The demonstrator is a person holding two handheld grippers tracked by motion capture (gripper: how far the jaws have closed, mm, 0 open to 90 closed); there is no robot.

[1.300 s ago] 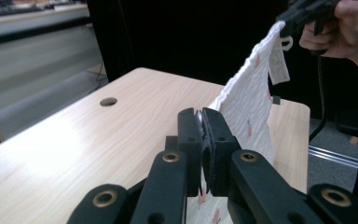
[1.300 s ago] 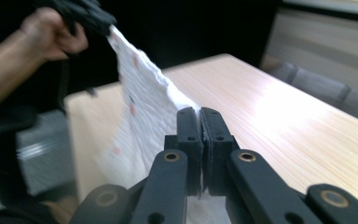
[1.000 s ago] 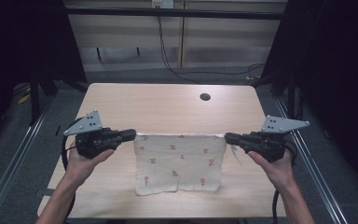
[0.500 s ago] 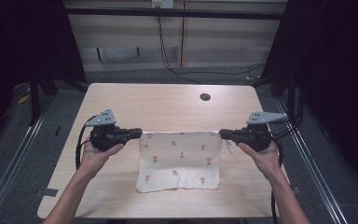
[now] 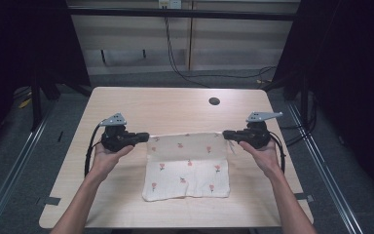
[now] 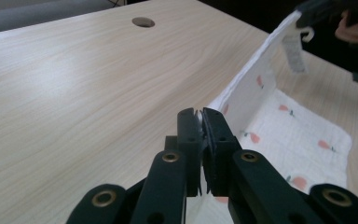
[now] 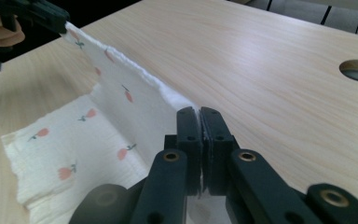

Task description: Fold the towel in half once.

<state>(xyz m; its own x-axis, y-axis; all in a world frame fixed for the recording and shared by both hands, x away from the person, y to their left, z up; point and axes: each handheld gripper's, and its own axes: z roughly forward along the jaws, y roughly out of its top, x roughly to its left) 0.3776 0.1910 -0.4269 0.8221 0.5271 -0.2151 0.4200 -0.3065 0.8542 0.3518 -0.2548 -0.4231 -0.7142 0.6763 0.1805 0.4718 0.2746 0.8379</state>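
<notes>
A white cloth [image 5: 187, 165] printed with small red fruit lies on the pale wooden table [image 5: 175, 109]. Its far edge is lifted and stretched taut between both grippers. My left gripper [image 5: 146, 137] is shut on the cloth's far left corner. My right gripper [image 5: 225, 133] is shut on the far right corner, where a small tag hangs. The near part of the cloth rests flat on the table. In the left gripper view the jaws [image 6: 201, 116] pinch the cloth [image 6: 261, 102] edge. In the right gripper view my gripper [image 7: 200, 116] clamps the cloth [image 7: 116, 93] the same way.
A round cable hole [image 5: 214, 101] sits in the table near its far right. Metal rails run along the floor on both sides. Dark curtains and cables stand behind the table.
Both grippers have moved down and away from me with the cloth's far edge, drawing a little closer together. More of the cloth now lies flat on the table.
</notes>
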